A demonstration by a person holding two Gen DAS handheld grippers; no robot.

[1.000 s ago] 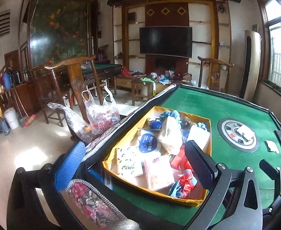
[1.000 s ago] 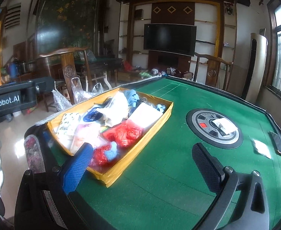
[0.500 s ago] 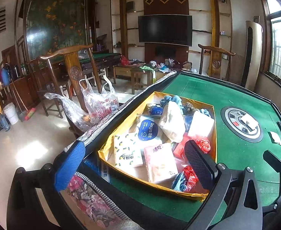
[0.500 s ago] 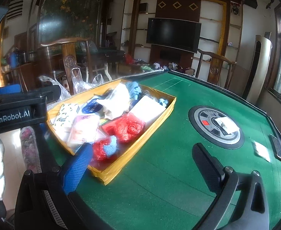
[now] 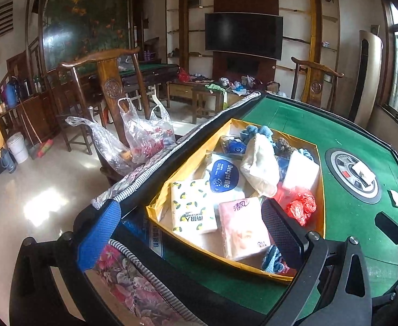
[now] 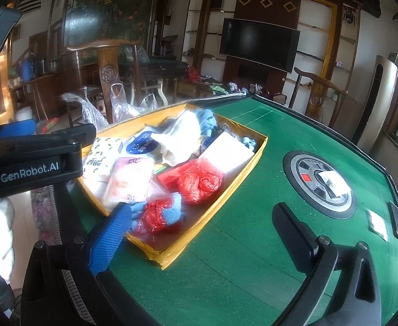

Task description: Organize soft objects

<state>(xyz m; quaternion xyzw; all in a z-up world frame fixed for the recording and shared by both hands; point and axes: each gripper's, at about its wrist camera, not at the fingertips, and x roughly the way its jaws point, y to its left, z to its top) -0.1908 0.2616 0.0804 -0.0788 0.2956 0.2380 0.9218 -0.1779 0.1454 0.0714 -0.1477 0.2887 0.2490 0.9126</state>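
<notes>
The left gripper (image 5: 190,225) is held wide apart and empty above the near corner of the yellow tray (image 5: 196,245) — its blue finger (image 5: 98,233) is seen outside the tray's left wall, its black finger (image 5: 280,231) over the tray's near end. The right gripper (image 6: 201,233) is likewise spread and empty, poised over the tray's near right corner. Inside the tray, soft things are piled: a lemon-print tissue pack (image 5: 192,207) just beside a pink tissue pack (image 5: 242,229), a cream cloth bag (image 5: 261,167), red plastic bags (image 6: 200,180) and blue knitted pieces (image 6: 171,212). The tray is set on the green counter (image 6: 253,244), well apart from the round centre panel (image 6: 319,183)
</notes>
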